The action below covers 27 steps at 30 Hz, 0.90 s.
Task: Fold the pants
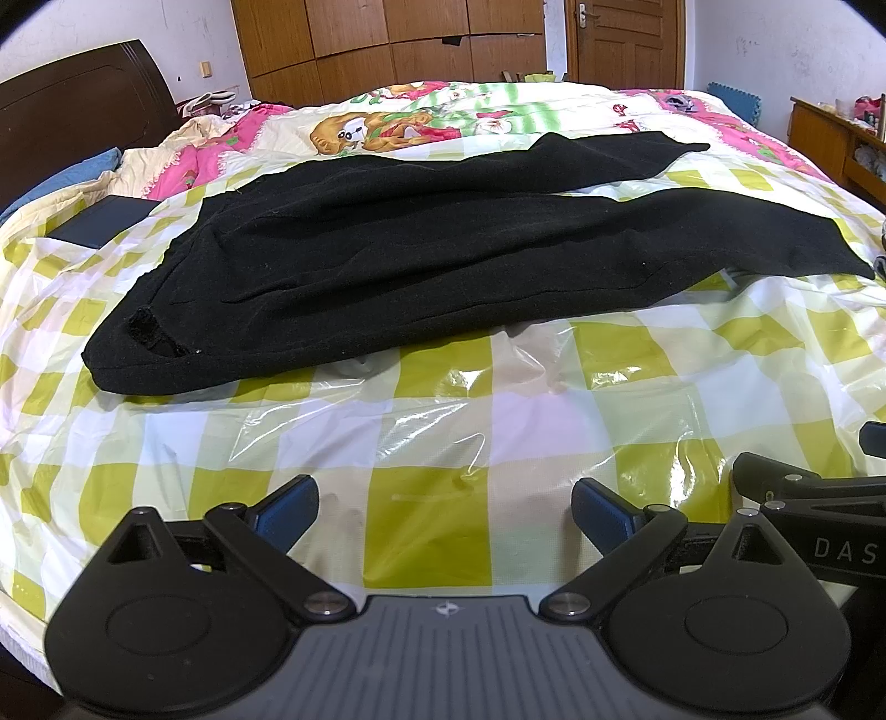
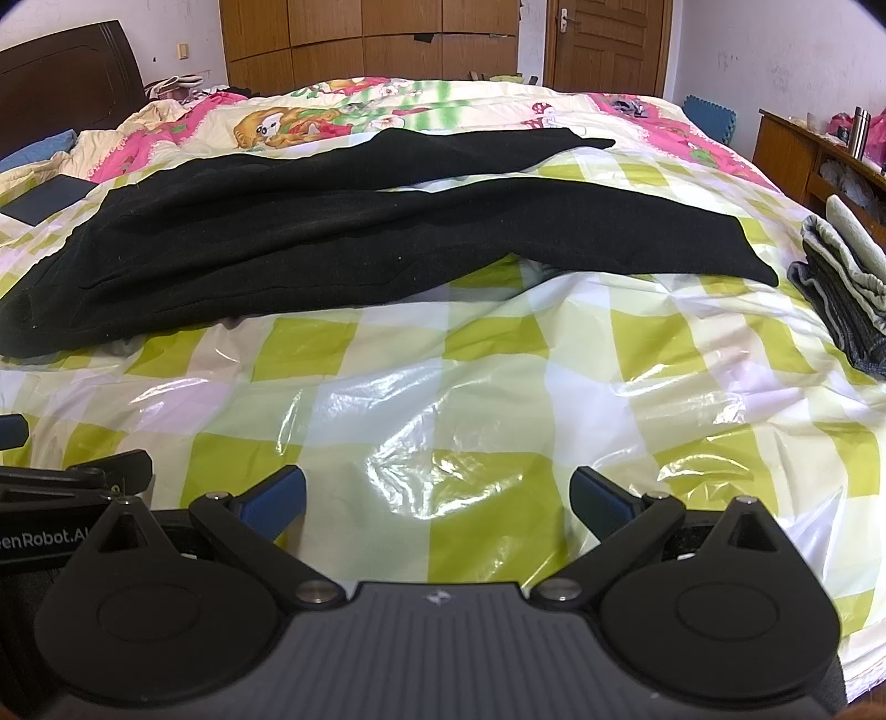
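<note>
Black pants (image 1: 443, 249) spread flat across middle of bed (image 1: 432, 421), waistband toward left edge, legs splayed toward right edge. Soft, limp knit; probably light, likely to sag and slide on glossy plastic cover. Best hold: waistband corner and leg cuff. Left gripper (image 1: 444, 512) and right gripper (image 2: 437, 498) both spread wide, empty, near front edge.

Pretty clearly a home bedroom: big bed (image 1: 443, 421) with a cartoon-print quilt (image 1: 387, 124), dark wooden headboard (image 1: 72, 99), wood wardrobe (image 1: 387, 39) along the back wall, plus a door (image 1: 626, 39).
</note>
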### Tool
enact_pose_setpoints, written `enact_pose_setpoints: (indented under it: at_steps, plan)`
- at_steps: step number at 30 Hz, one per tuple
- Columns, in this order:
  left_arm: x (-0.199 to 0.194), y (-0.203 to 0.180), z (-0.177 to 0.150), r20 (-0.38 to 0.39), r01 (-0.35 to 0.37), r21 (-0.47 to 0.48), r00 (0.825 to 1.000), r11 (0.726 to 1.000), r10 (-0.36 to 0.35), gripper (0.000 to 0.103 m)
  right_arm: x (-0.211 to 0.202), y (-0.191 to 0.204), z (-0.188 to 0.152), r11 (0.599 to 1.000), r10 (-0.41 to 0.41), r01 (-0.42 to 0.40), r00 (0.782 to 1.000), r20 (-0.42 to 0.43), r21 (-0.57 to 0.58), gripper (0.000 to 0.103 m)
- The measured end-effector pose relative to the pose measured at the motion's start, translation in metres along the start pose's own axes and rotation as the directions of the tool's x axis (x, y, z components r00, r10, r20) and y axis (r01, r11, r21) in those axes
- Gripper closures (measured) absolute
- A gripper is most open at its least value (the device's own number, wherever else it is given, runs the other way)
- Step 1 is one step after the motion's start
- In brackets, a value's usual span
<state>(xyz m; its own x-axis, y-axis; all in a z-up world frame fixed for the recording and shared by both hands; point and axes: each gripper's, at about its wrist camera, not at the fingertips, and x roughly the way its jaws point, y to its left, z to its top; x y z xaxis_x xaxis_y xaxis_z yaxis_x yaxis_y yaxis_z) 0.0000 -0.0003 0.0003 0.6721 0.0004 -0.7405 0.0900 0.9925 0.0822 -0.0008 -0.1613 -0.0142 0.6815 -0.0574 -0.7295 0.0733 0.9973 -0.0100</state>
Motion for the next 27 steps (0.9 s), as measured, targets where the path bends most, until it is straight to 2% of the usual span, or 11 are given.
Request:
enact_pose_setpoints:
  at_steps: [22, 27]
  plan:
    - [0.000, -0.003, 0.000, 0.009, 0.008, 0.002, 1.000, 1.000, -0.008, 0.000, 0.002, 0.001, 0.002, 1.000, -0.001, 0.001, 1.000, -0.009, 0.004, 0.002]
    - [0.001, 0.011, 0.012, 0.007, 0.029, -0.014, 1.000, 0.999, -0.029, 0.000, 0.000, 0.008, 0.019, 0.999, 0.047, -0.046, 0.999, 0.019, -0.027, 0.002]
